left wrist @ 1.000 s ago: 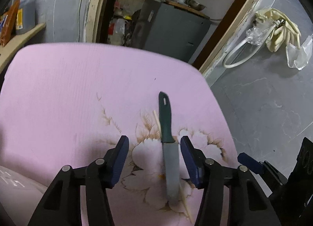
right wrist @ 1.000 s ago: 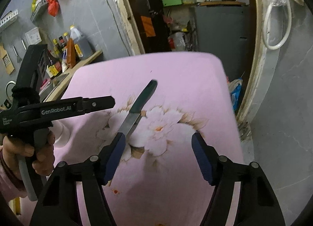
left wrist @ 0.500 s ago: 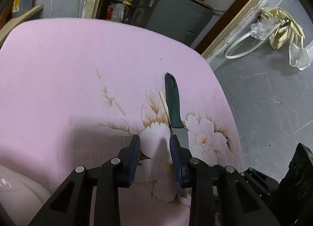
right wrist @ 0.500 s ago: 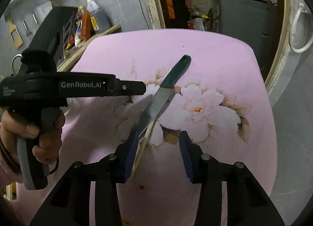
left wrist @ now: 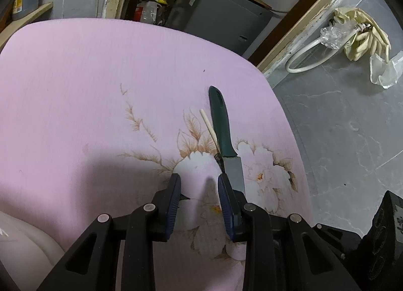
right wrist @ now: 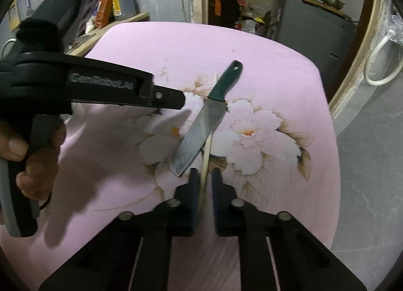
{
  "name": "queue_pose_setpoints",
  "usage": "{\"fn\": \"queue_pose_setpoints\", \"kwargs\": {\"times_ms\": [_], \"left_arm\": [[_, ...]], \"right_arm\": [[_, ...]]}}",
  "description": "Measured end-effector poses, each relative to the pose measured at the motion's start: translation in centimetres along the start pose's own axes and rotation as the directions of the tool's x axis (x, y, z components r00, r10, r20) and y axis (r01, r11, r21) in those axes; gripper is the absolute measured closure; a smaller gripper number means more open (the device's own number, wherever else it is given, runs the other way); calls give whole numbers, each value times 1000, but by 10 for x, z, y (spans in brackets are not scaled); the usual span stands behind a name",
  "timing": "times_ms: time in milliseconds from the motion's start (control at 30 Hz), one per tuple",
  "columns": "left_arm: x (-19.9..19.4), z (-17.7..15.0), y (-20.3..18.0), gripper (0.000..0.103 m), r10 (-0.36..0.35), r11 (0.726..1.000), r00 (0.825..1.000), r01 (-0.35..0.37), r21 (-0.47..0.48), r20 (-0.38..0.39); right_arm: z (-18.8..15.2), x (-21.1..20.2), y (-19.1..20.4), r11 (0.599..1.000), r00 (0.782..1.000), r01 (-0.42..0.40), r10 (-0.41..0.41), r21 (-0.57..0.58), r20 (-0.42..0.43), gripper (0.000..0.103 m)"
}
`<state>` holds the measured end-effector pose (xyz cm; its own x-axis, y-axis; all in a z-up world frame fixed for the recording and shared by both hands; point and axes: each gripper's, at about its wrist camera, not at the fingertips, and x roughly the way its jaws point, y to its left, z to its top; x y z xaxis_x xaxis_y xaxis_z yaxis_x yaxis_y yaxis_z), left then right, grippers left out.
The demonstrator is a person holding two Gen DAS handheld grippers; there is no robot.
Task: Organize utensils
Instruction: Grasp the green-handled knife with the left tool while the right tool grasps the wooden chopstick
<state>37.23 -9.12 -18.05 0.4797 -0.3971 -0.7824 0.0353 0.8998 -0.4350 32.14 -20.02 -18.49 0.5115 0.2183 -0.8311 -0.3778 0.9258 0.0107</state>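
Two grippers over pink floral cloth (left wrist: 75, 84). Right gripper (right wrist: 204, 190) just closed, pads clamped on pale chopstick (right wrist: 206, 155). Left gripper (left wrist: 199, 200) part open, nothing between pads, right pad beside blade of green-handled knife (right wrist: 201, 124). Knife and chopstick lie crossed mid-cloth, toward right edge

The right gripper (right wrist: 203, 180) points steeply downward, its jaws having just closed nearly together. The left gripper (left wrist: 199, 185), held by a hand (right wrist: 30, 165), has narrowly parted jaws.
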Motion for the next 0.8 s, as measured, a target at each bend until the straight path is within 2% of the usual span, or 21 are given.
{"fn": "queue_pose_setpoints", "kwargs": {"times_ms": [67, 133, 300, 433, 600, 800], "left_arm": [[0, 3, -2, 74, -13, 1000, 1000, 13, 0, 3], [2, 8, -4, 74, -30, 1000, 1000, 30, -2, 2], [15, 17, -15, 74, -79, 997, 997, 79, 4, -23], [30, 19, -25, 74, -113, 994, 992, 113, 5, -62], [46, 25, -33, 74, -152, 988, 986, 151, -23, -72], [56, 36, -41, 74, -142, 990, 986, 140, -30, -82]], "right_arm": [[2, 1, -4, 1000, 1000, 15, -15, 8, 2, 99], [4, -1, -10, 999, 999, 46, -46, 12, 6, 99], [7, -1, -29, 997, 998, 65, -66, 27, 15, 98], [4, -4, -40, 998, 999, 34, -35, 58, 26, 98], [-2, -7, -42, 997, 999, -1, -2, 76, 42, 99], [-2, -2, -44, 997, 999, -14, 11, 72, 49, 99]]}}
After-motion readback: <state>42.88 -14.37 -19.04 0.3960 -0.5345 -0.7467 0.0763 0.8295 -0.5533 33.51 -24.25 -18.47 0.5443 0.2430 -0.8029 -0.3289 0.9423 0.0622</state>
